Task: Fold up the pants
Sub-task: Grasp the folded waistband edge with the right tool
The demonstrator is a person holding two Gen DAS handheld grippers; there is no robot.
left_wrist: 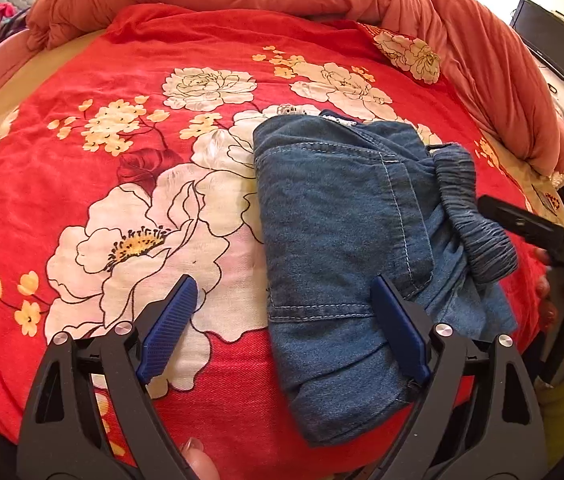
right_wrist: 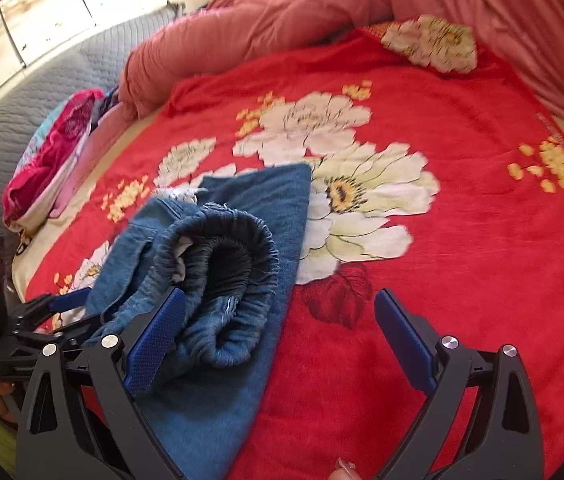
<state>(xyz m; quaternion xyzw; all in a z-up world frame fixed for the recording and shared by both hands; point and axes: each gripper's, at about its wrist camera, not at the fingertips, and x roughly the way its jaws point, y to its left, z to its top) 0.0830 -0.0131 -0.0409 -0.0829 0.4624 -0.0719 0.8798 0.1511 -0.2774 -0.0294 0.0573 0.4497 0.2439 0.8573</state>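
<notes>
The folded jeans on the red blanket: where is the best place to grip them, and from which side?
Probably the bunched elastic waistband of the jeans. It stands up as a thick roll above the flat layers, so fingers can close around it. It lies nearest the open right gripper, which could come in low from that side.

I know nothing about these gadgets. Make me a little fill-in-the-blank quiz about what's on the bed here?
1. The folded pants are made of blue ____.
2. They lie on a red blanket printed with white ____.
3. The jaws of the left gripper and the right gripper both stand ____.
4. The gathered elastic ____ of the pants lies on top.

Missing words: denim; flowers; open; waistband
</notes>
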